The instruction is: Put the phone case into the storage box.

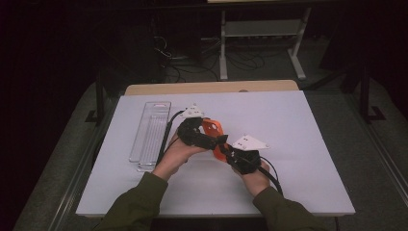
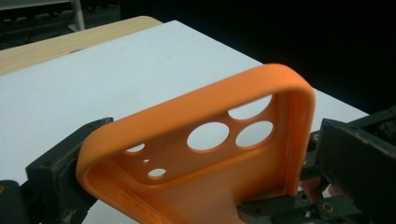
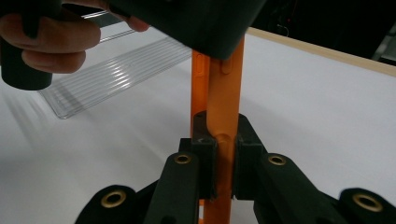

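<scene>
While clamped edge-on, orange phone case between both tongs.

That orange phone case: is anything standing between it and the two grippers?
Nothing visible does. The orange phone case is already gripped from both ends above the white table: the right gripper pinches its thin edge, and the left gripper spans its width. The clear plastic tray lies off to the side.

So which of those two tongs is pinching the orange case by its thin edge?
The right tongs, squeezing its rim; the left tongs span the orange case across its width.
</scene>
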`<move>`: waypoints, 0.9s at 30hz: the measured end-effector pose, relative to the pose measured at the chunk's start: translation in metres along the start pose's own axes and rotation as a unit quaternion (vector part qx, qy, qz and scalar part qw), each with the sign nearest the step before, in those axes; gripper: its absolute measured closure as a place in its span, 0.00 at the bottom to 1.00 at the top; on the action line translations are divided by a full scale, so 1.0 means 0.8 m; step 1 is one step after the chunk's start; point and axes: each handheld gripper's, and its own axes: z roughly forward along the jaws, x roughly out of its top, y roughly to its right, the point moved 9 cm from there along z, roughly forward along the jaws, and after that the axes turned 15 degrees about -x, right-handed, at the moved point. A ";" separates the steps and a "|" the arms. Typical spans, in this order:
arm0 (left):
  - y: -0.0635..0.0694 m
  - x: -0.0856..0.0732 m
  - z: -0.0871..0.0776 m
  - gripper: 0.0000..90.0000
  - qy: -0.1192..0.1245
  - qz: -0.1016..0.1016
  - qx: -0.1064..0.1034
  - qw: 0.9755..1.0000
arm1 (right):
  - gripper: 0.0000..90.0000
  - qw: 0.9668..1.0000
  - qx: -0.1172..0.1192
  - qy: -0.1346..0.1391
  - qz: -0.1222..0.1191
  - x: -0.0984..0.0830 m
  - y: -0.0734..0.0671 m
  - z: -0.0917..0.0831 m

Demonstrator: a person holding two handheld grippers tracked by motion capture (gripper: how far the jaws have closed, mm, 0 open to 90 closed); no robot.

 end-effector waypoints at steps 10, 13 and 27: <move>0.000 0.001 -0.001 0.02 0.002 -0.005 0.006 1.000 | 0.90 1.000 0.001 -0.004 -0.011 -0.003 -0.003 0.002; 0.000 0.000 -0.001 0.03 0.001 -0.006 0.009 1.000 | 0.90 1.000 0.003 -0.006 -0.010 -0.003 -0.004 0.002; -0.003 0.002 -0.006 0.13 0.008 -0.002 0.014 1.000 | 0.89 1.000 0.002 -0.011 -0.019 -0.006 -0.004 0.003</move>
